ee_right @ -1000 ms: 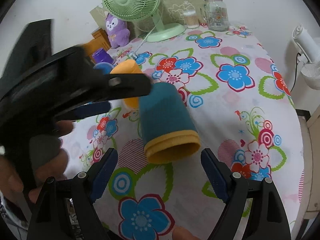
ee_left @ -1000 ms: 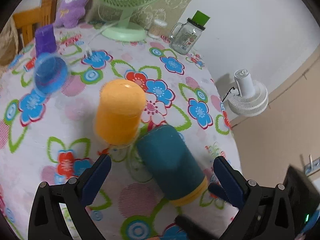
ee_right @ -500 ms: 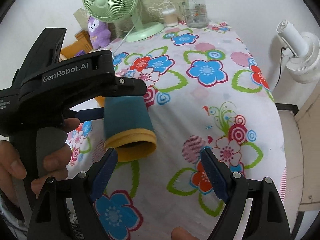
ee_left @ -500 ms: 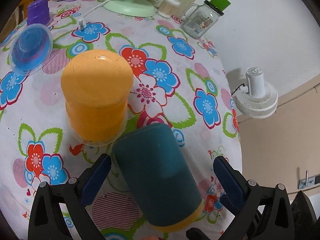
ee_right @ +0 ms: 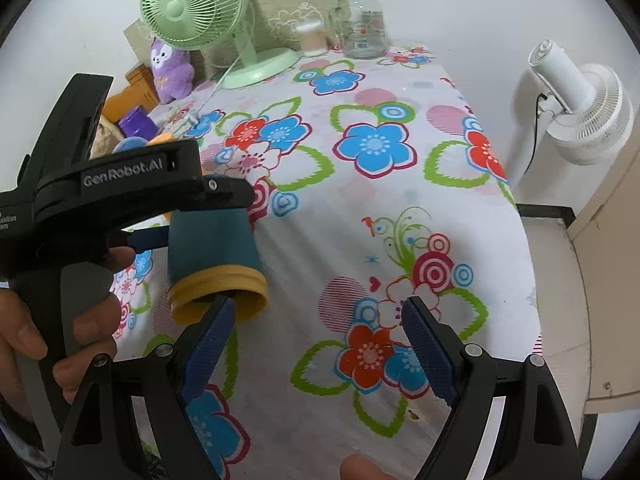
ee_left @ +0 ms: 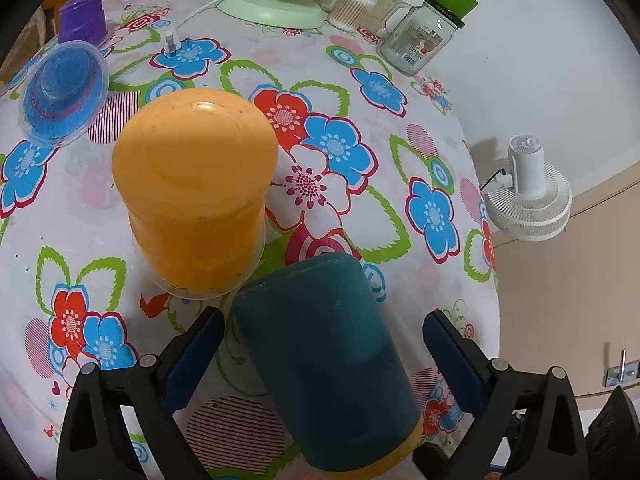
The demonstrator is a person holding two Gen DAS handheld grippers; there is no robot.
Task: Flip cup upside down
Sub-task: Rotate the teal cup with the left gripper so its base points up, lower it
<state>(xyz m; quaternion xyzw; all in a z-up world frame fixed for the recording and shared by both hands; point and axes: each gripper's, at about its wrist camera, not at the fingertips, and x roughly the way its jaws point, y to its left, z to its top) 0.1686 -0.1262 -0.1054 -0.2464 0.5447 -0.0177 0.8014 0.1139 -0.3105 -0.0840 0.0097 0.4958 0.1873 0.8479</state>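
A dark teal cup with a yellow rim (ee_left: 332,364) lies on its side on the floral tablecloth, rim toward me. It also shows in the right wrist view (ee_right: 214,256). My left gripper (ee_left: 320,356) is open and straddles the cup, its fingers on either side with gaps; in the right wrist view the left gripper (ee_right: 120,184) hangs over the cup. My right gripper (ee_right: 316,344) is open and empty, just right of the cup's rim, its left finger (ee_right: 210,336) in front of the rim.
An upside-down orange cup (ee_left: 192,192) stands just behind the teal cup. A blue lidded bowl (ee_left: 60,88) and purple cup (ee_left: 82,16) sit far left. A green fan (ee_right: 196,8) and glass jar (ee_right: 360,20) stand at the back. A white fan (ee_right: 580,112) stands beyond the table's right edge.
My left gripper has come forward and lower, so the teal cup now lies between its fingers. My right gripper has drawn back and shifted right of the cup's rim.
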